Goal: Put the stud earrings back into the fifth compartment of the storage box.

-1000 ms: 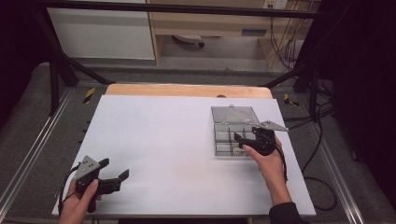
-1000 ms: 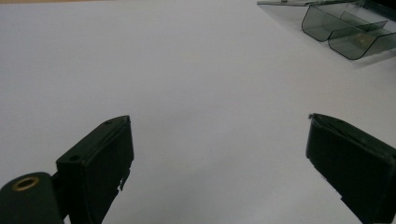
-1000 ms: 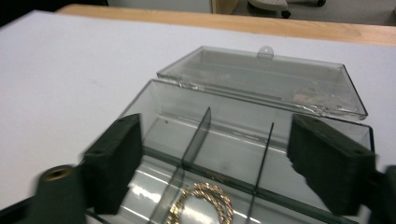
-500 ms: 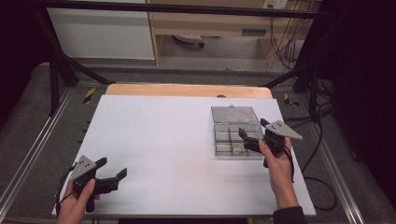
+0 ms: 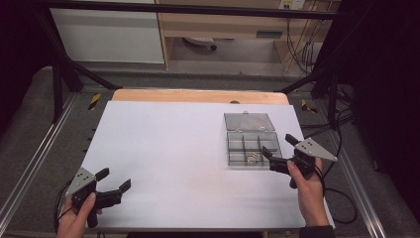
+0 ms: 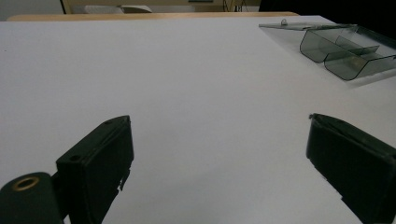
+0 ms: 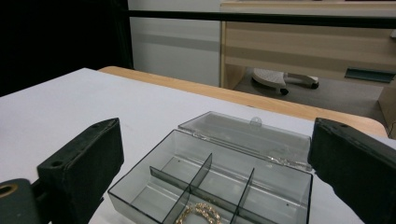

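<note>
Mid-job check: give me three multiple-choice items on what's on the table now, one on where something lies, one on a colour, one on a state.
1. Where does the box sit on the table?
A. near the left edge
B. on the right side, by the right gripper
C. at the centre of the near edge

2. What colour is the chain in the box?
A. gold
B. red
C. blue

3. How is the box's lid?
A. shut and latched
B. taken off, lying by the left gripper
C. open, folded back on the far side

Answers:
1. B, the high view shows the box on the table's right half, just ahead of the right gripper.
2. A, the right gripper view shows a gold chain in a near compartment.
3. C, both the high view and the right gripper view show the lid lying flat behind the open compartments.
</note>
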The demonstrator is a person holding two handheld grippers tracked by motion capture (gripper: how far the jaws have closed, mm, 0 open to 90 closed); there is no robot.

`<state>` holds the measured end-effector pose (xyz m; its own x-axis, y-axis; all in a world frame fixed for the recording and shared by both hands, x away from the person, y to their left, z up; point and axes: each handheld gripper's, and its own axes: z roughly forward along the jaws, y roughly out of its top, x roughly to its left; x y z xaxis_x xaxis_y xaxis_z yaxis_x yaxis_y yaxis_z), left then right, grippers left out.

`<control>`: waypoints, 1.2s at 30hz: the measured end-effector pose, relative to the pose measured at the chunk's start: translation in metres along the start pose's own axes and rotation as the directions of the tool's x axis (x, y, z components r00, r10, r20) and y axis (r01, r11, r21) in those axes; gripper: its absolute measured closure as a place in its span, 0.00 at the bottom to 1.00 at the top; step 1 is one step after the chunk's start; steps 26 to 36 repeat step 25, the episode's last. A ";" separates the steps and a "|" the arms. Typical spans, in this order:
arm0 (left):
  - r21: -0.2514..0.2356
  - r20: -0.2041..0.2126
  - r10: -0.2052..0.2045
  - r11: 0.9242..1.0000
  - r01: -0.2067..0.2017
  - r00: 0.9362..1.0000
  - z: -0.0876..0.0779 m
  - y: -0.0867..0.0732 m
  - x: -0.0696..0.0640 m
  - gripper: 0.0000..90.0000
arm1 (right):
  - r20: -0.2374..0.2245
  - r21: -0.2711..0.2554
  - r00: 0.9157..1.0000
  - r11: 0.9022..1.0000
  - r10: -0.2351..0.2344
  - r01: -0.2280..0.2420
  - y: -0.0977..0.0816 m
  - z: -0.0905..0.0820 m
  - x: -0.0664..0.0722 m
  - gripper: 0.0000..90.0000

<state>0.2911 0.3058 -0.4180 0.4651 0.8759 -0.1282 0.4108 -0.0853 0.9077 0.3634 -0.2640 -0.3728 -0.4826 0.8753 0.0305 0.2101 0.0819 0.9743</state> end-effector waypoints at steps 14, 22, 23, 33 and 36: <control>-0.029 -0.008 -0.026 0.999 0.026 1.000 -0.007 -0.001 0.005 0.08 | -0.022 0.110 0.999 0.994 0.026 -0.023 -0.036 -0.019 -0.001 0.04; -0.019 -0.012 -0.026 0.999 0.026 1.000 -0.005 -0.002 0.005 0.08 | -0.006 0.239 0.999 0.970 0.048 -0.045 -0.061 -0.018 0.004 0.04; -0.011 -0.007 -0.025 1.000 0.025 1.000 -0.004 -0.003 0.005 0.08 | 0.001 0.274 0.999 0.961 0.044 -0.043 -0.065 -0.013 0.005 0.04; -0.011 -0.006 -0.027 1.000 0.027 1.000 -0.003 -0.003 0.004 0.08 | 0.012 0.289 0.999 0.956 0.043 -0.045 -0.066 -0.011 0.004 0.04; -0.011 -0.006 -0.027 1.000 0.027 1.000 -0.003 -0.003 0.004 0.08 | 0.012 0.289 0.999 0.956 0.043 -0.045 -0.066 -0.011 0.004 0.04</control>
